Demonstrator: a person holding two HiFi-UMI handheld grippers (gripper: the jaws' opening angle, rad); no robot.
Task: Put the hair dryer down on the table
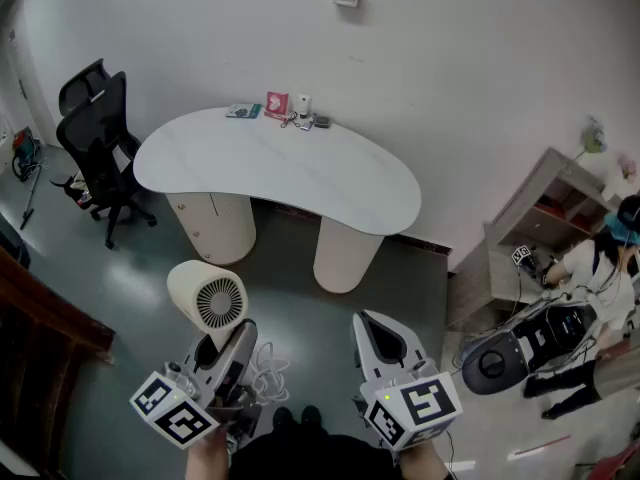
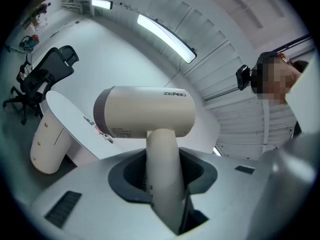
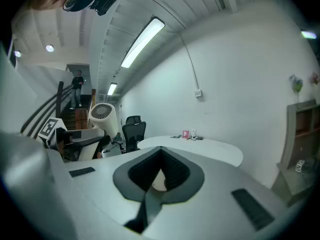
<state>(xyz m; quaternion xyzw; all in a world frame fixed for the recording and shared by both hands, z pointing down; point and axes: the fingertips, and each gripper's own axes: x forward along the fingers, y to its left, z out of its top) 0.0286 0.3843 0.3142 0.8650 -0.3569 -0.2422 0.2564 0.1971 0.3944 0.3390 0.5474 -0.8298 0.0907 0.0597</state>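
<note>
The dryer [image 1: 207, 298] was clamped by its handle in the left gripper [image 1: 228, 343] and was held in the air, well apart from the table [image 1: 300, 173]. The right gripper [image 1: 375, 323] was held alongside, its jaws closed together on nothing.

left gripper [image 1: 226, 348] jaws clamped on dryer [image 1: 208, 295] handle, grille facing the camera. right gripper [image 1: 377, 326] jaws together, empty. table [image 1: 290, 168] well ahead of both jaws; chair [image 1: 98, 128] ahead-left.
</note>
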